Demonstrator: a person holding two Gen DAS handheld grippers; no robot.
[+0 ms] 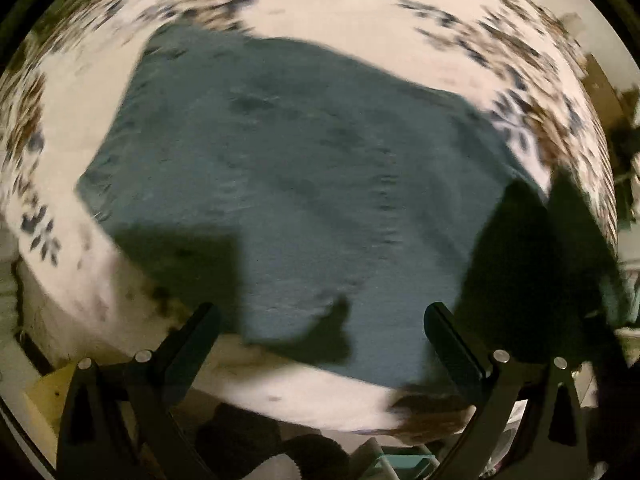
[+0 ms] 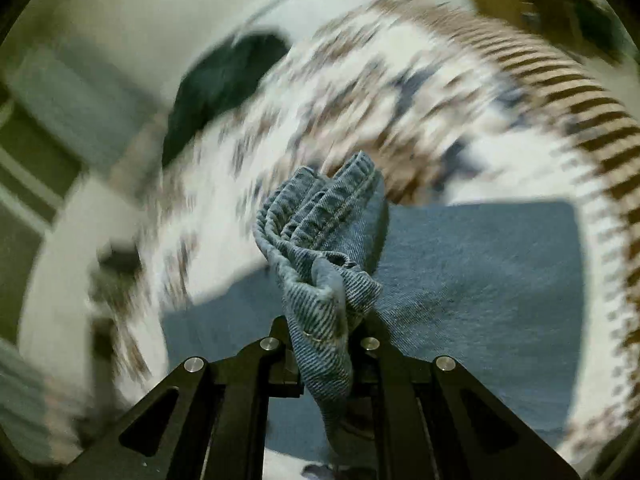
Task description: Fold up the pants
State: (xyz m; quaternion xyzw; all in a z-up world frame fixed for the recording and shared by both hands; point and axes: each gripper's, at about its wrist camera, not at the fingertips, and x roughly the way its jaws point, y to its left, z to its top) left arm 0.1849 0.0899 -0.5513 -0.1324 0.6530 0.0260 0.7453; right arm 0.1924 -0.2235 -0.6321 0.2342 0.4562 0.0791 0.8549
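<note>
Blue denim pants (image 1: pixel 288 168) lie spread flat on a white patterned tablecloth (image 1: pixel 360 12). My left gripper (image 1: pixel 320 324) is open and empty, hovering above the near edge of the pants, its fingers (image 1: pixel 196 328) wide apart. My right gripper (image 2: pixel 324 332) is shut on a bunched hem of the pants (image 2: pixel 320 232), lifted above the flat denim (image 2: pixel 480 264) below. Both views are motion-blurred.
The table is round, with a brown and blue leaf print and a striped brown border (image 2: pixel 600 128). A dark object (image 2: pixel 224 84) sits at the table's far left edge. Clutter lies on the floor below the near rim (image 1: pixel 280 452).
</note>
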